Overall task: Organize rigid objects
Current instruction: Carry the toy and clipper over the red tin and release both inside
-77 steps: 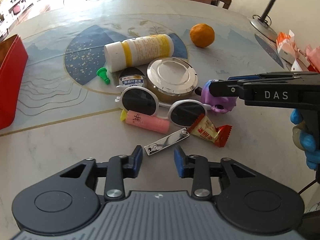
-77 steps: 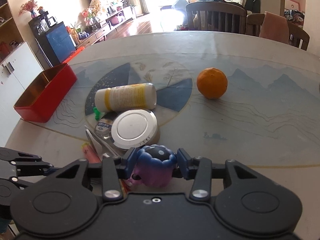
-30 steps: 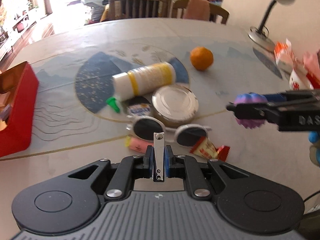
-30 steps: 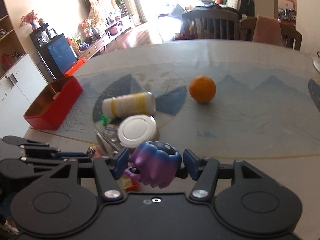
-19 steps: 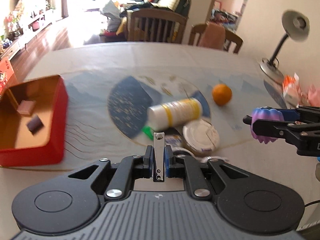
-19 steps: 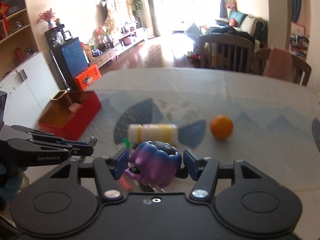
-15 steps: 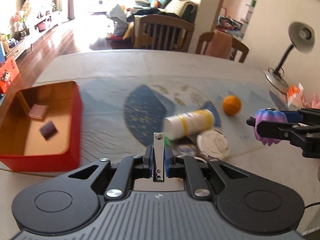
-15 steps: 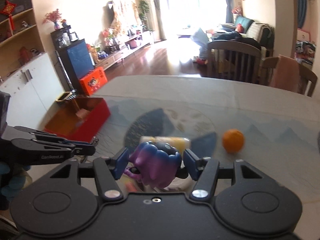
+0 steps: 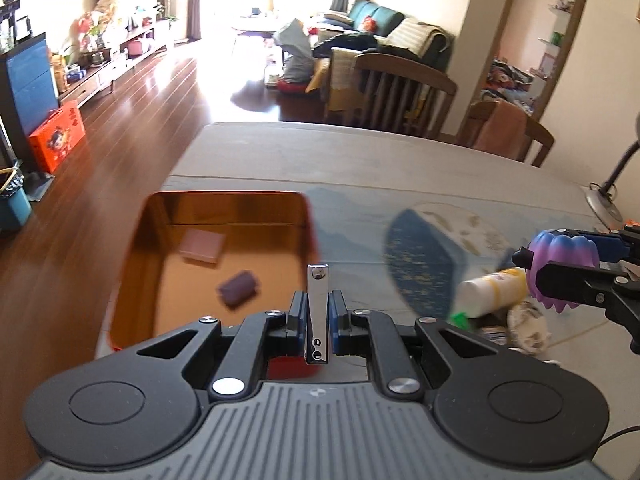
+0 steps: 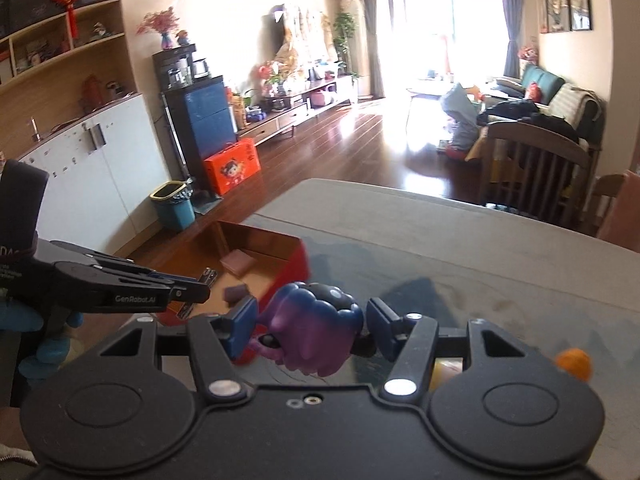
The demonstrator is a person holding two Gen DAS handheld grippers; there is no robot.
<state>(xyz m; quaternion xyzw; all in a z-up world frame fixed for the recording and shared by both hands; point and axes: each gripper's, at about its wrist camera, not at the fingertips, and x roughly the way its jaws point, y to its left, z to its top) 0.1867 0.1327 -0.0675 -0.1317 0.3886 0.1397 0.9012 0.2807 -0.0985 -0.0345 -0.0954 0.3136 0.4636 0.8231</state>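
Observation:
My left gripper (image 9: 317, 316) is shut on a silver nail clipper (image 9: 317, 312) that stands upright between the blue pads, just right of and in front of the red box (image 9: 132, 248). The box holds a pink block (image 9: 201, 246) and a purple piece (image 9: 239, 291). My right gripper (image 10: 312, 326) is shut on a purple-blue toy (image 10: 316, 330); it shows at the right of the left wrist view (image 9: 560, 268). The left gripper (image 10: 192, 290) appears at the left of the right wrist view, near the red box (image 10: 256, 260).
A white and yellow bottle (image 9: 492, 292), a green piece (image 9: 460, 318) and a round tin (image 9: 528, 330) lie on the table (image 9: 360, 168) at the right. An orange (image 10: 574, 364) sits far right. Chairs (image 9: 400, 96) and a lamp base (image 9: 604, 208) stand at the table's far side.
Both grippers have swung left with their objects. The red box has come from the left edge to the middle of the left wrist view, and the pile has slid to the right.

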